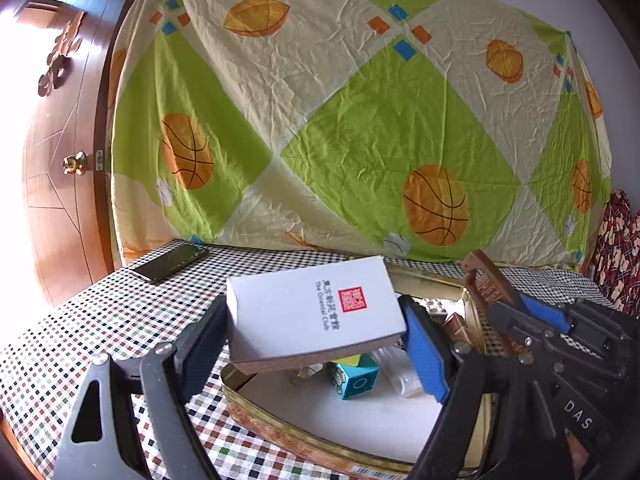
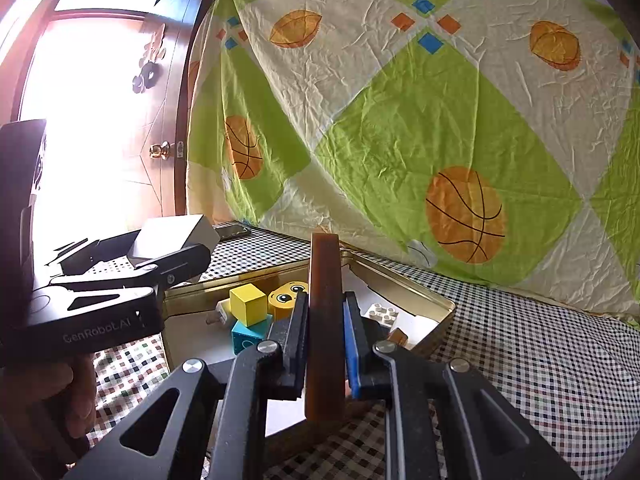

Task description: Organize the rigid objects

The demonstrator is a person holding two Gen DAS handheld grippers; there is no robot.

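Note:
My left gripper (image 1: 316,336) is shut on a white flat box (image 1: 312,312) with a red seal, held tilted above the left part of a gold tin tray (image 1: 280,424). It also shows in the right wrist view (image 2: 168,236). My right gripper (image 2: 326,316) is shut on a brown brush (image 2: 325,320), held upright over the tray's near side (image 2: 440,304); the brush also shows in the left wrist view (image 1: 488,280). In the tray lie a yellow cube (image 2: 248,304), a teal block (image 2: 246,338), a yellow face block (image 2: 286,298) and a white brick (image 2: 382,314).
The checkered tablecloth (image 1: 100,320) covers the table. A black phone (image 1: 170,263) lies at the far left of it. A basketball-print sheet (image 1: 340,120) hangs behind. A wooden door (image 1: 60,160) stands to the left.

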